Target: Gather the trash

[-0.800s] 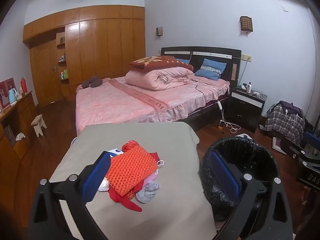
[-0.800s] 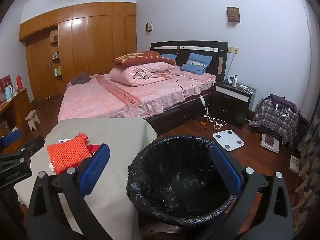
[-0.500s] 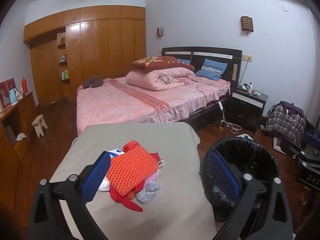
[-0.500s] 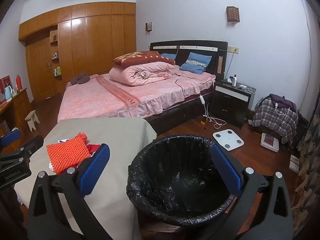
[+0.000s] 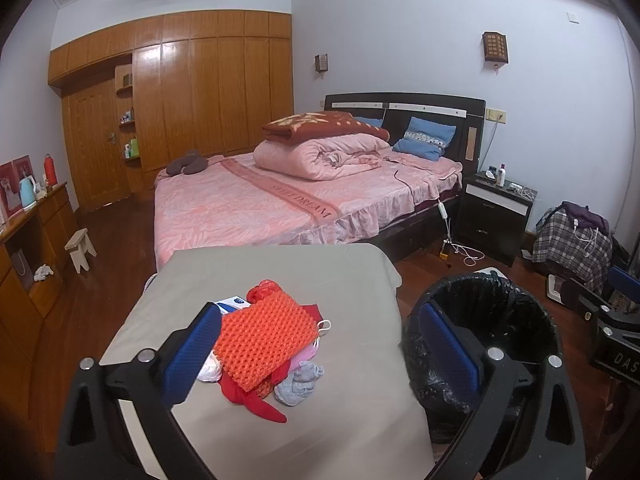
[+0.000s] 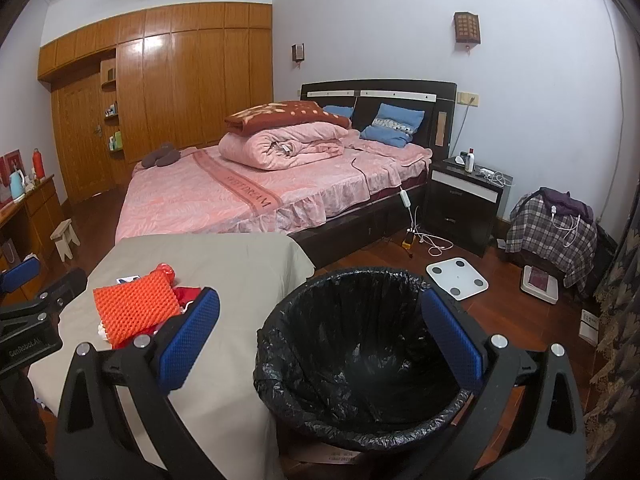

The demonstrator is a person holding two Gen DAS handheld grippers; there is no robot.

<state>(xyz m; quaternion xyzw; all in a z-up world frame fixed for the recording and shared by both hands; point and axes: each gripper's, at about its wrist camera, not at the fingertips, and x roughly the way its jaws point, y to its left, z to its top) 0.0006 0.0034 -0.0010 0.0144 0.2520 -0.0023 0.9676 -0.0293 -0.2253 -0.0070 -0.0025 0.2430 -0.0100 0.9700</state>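
On the left, a surface (image 5: 328,280) draped in grey cloth carries the trash, gathered in one small heap toward its near left part, likely so that either hand can reach it. On top lies an orange foam fruit net (image 5: 266,334); under and around it sit a red plastic scrap (image 5: 256,404), a crumpled grey wad (image 5: 300,388), a face mask's ear loop (image 5: 325,325) and a blue-and-white carton (image 5: 232,305).

The left gripper (image 5: 318,354) hangs spread wide and empty over this heap, tilted down toward it, its left pad beside the net's edge; it looks ready for a first pick, though nothing is gripped yet.

Just right of the surface stands a bin with a black liner (image 6: 360,344), close enough that, by my reading, a short swing would carry each piece across. It looks empty, so collection seems barely begun.

The right gripper (image 6: 320,342) hovers above the bin's mouth, also fully released and holding nothing.

Behind both stands a pink-covered bed (image 6: 240,196).
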